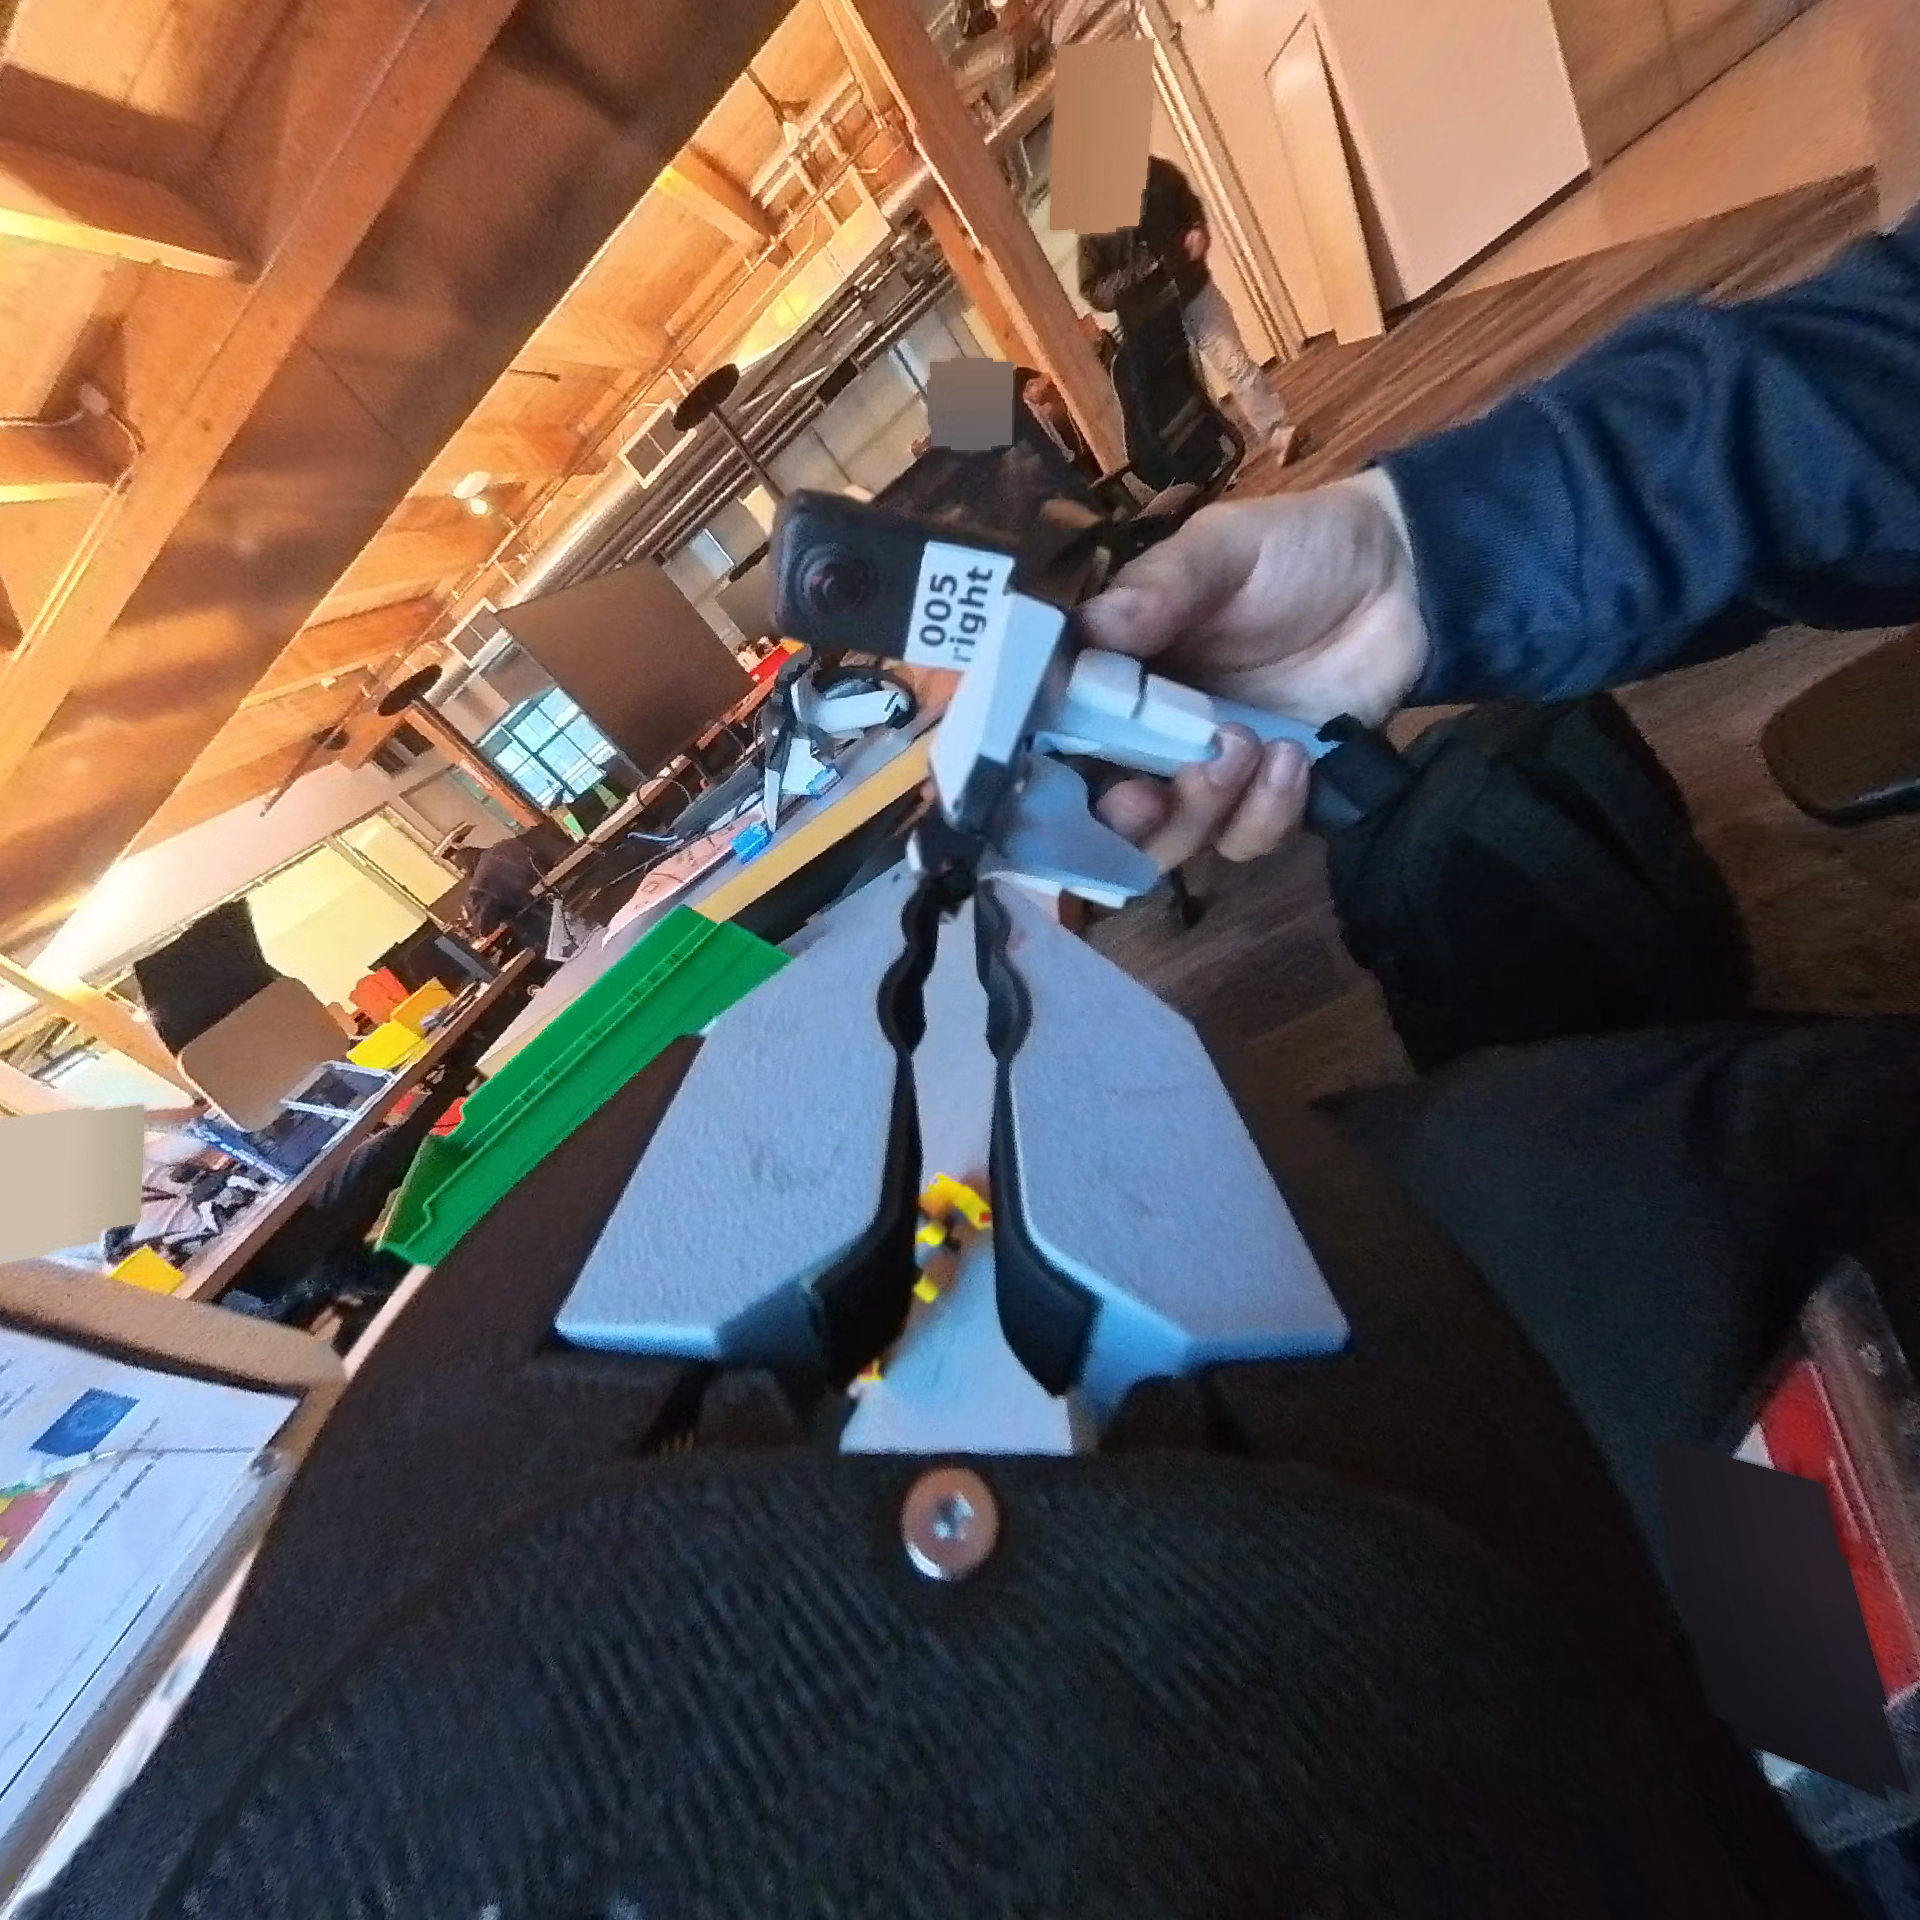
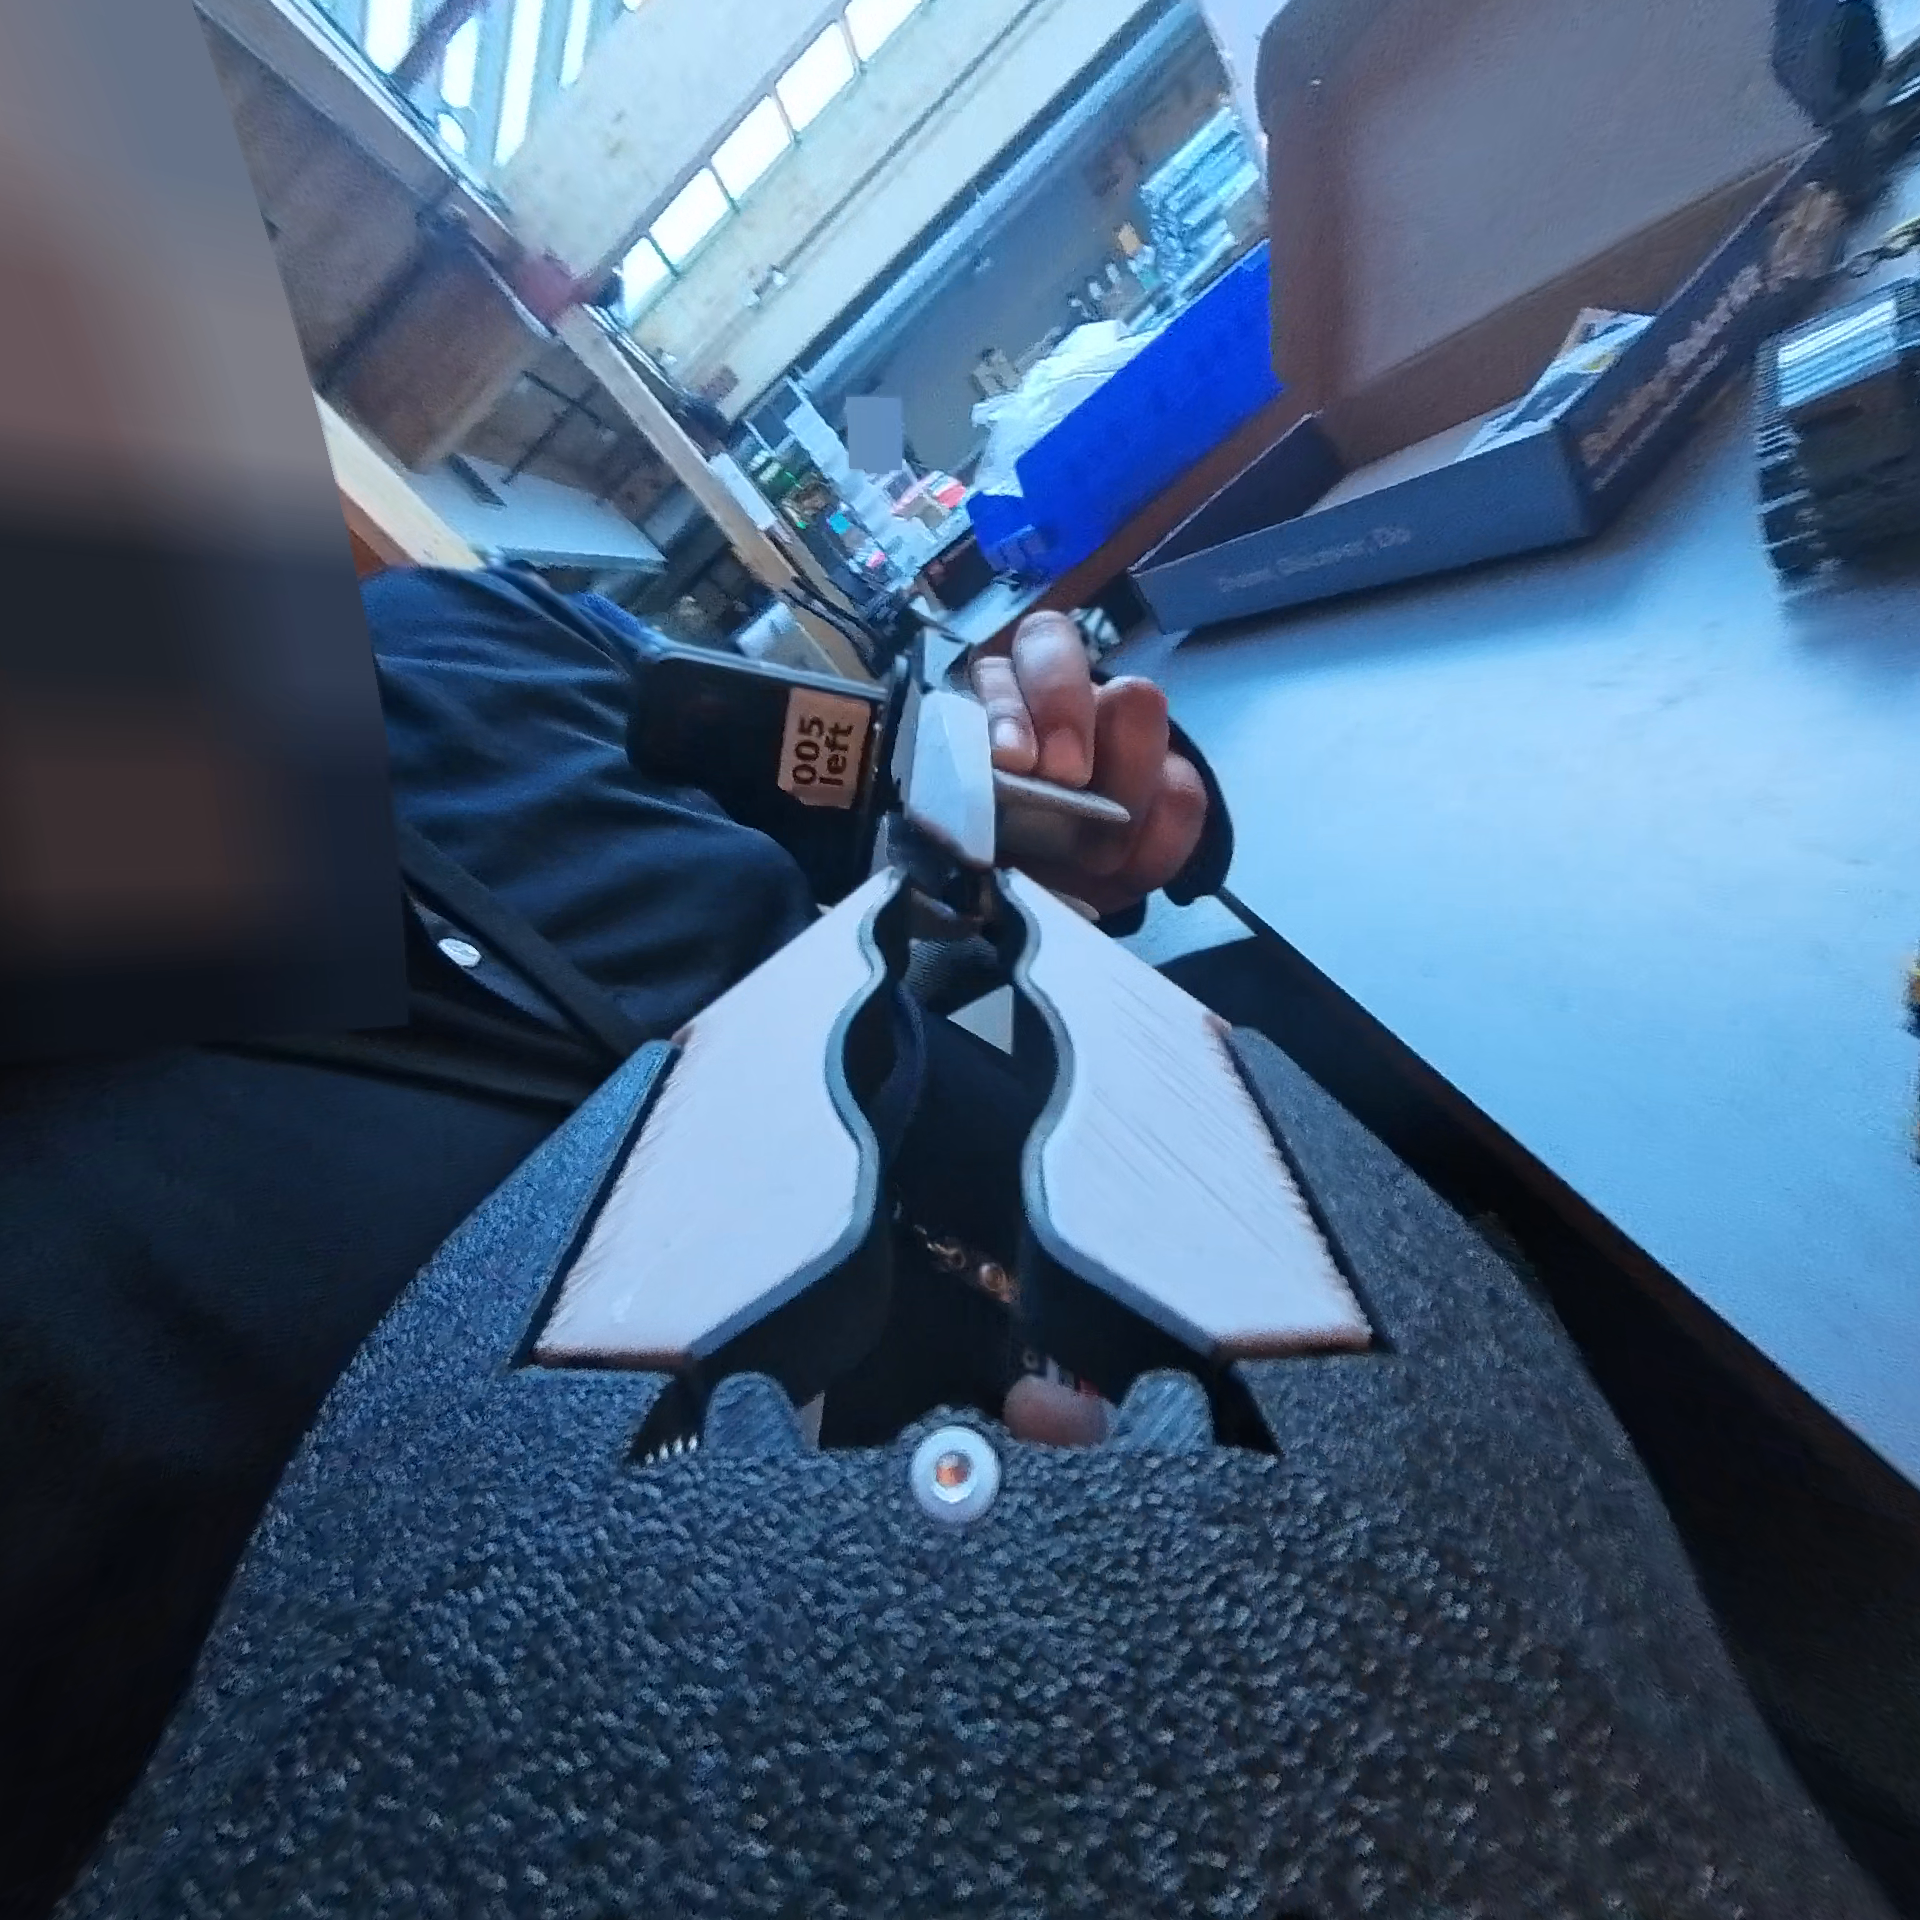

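My left gripper (image 1: pixel 951 909) is held tilted over a grey table (image 1: pixel 935 1382), its jaws a narrow gap apart with nothing plainly between them. Small yellow toy pieces (image 1: pixel 940 1236) lie on the table, seen through the gap. My right gripper (image 2: pixel 948 896) is open and empty. The two grippers point at each other and their tips meet; I cannot tell if they touch. A hand (image 1: pixel 1278 613) in a dark blue sleeve holds the right gripper's grey body (image 1: pixel 997 727). Another hand (image 2: pixel 1081 727) holds the left gripper's body (image 2: pixel 831 758) by the table edge.
A long green plastic tray (image 1: pixel 582 1081) lies on the table to the left. A flat dark box (image 2: pixel 1403 520) and a black device (image 2: pixel 1839 436) stand farther along the table (image 2: pixel 1507 831). A black bag (image 1: pixel 1507 852) sits on the floor. People stand in the background. Left and right tips are no more than a few centimetres apart.
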Tool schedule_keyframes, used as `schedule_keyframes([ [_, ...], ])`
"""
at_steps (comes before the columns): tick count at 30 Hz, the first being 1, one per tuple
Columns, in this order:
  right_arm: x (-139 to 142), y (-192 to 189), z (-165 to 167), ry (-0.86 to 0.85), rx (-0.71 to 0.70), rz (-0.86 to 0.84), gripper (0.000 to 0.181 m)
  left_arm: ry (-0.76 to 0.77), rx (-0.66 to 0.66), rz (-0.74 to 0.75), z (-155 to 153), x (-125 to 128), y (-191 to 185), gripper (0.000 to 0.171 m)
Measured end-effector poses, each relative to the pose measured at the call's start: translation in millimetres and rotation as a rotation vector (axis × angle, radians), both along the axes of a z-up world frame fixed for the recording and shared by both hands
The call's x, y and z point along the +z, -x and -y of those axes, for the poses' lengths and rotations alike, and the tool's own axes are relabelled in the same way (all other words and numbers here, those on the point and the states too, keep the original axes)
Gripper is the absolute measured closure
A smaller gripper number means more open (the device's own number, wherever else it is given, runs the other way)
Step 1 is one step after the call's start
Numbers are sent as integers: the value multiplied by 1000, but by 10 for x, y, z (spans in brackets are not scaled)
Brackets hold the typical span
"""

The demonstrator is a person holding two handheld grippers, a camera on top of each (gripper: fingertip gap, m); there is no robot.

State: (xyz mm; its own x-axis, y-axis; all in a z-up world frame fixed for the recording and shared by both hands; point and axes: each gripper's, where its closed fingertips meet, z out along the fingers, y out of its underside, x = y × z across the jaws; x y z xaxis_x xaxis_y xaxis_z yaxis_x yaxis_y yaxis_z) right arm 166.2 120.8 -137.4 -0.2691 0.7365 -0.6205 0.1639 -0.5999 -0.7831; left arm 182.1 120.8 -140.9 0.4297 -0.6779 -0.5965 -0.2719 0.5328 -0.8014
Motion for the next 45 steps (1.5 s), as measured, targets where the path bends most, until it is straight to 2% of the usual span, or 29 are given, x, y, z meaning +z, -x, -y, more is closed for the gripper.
schedule_keyframes([
  [6, -144, 113, -76, 65, 30, 8, 175, 8, 60, -20, -130, -130, 70, 167],
  [11, -270, 46, -471, 19, -41, 68, 176, 116, 192, 20, -549, -247, 49, 169],
  [13, -357, -51, -842, -124, -129, 152, 176, 224, 275, 75, -805, -298, 121, 171],
  [17, -656, -380, -1876, -461, -288, 409, 177, 481, 355, 106, -1284, -424, 388, 145],
  [20, -992, -493, -2499, -668, -276, 608, 177, 535, 453, 51, -1678, -570, 729, 143],
  [23, -1250, -502, -2843, -732, -240, 730, 177, 623, 499, 28, -1965, -734, 961, 140],
  [27, -1462, -500, -2982, -700, -216, 806, 176, 717, 454, 39, -2153, -853, 1022, 129],
  [30, -1555, -504, -3075, -679, -227, 857, 176, 730, 467, 43, -2280, -915, 1058, 114],
  [31, -1560, -504, -3095, -678, -228, 868, 175, 717, 462, 62, -2312, -894, 1052, 114],
  [34, -1516, -513, -3142, -684, -241, 890, 154, 661, 432, 108, -2329, -775, 1007, 116],
  [37, -1410, -570, -3186, -636, -315, 885, 154, 610, 420, 94, -2285, -775, 1025, 118],
  [40, -1234, -606, -3164, -581, -440, 816, 155, 611, 417, 80, -2218, -813, 1067, 113],
  [45, -932, -591, -2887, -478, -630, 531, 153, 555, 421, 107, -2199, -661, 1101, 103],
])
